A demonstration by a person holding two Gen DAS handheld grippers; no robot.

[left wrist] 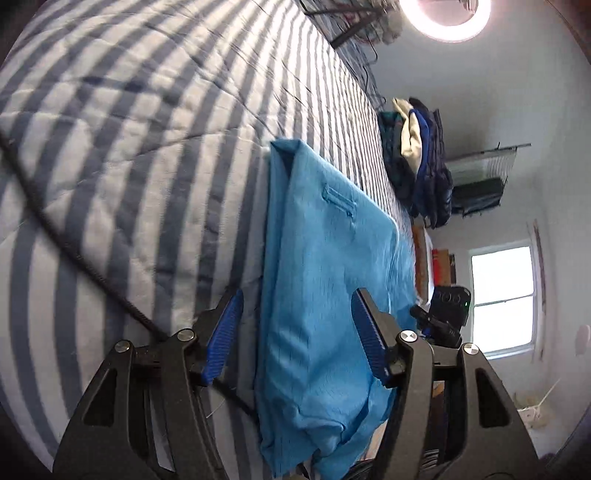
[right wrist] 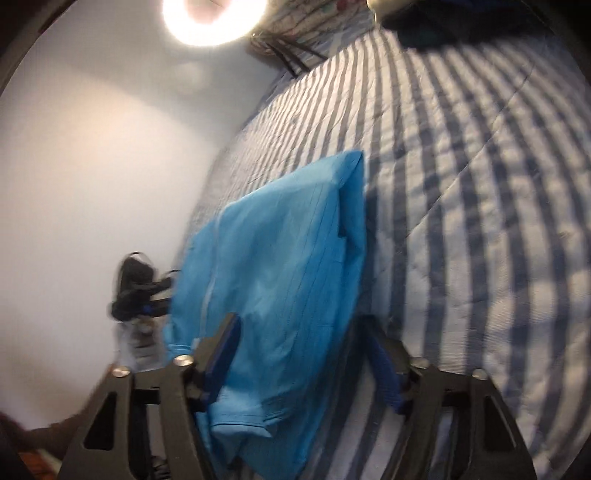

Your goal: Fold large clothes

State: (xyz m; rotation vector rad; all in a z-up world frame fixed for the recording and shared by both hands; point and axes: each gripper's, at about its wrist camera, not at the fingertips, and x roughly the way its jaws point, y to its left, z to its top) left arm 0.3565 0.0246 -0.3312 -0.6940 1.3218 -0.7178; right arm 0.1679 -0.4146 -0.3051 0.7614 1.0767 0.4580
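Note:
A bright blue garment (left wrist: 325, 280) lies partly folded on the striped bed quilt (left wrist: 129, 147). My left gripper (left wrist: 297, 306) is open, its jaws straddling the garment's near end without closing on it. In the right wrist view the same garment (right wrist: 280, 266) lies on the quilt (right wrist: 480, 184). My right gripper (right wrist: 301, 328) is open, with the cloth between its blue-padded fingers (right wrist: 227, 350). The other gripper (right wrist: 138, 291) shows blurred at the garment's far side. The right gripper (left wrist: 441, 321) shows in the left wrist view, past the garment.
A pile of dark and cream clothes (left wrist: 417, 162) sits farther along the bed. A black cable (left wrist: 85, 266) runs across the quilt. A ring light (left wrist: 445, 18) glows above, and a window (left wrist: 504, 299) is on the wall.

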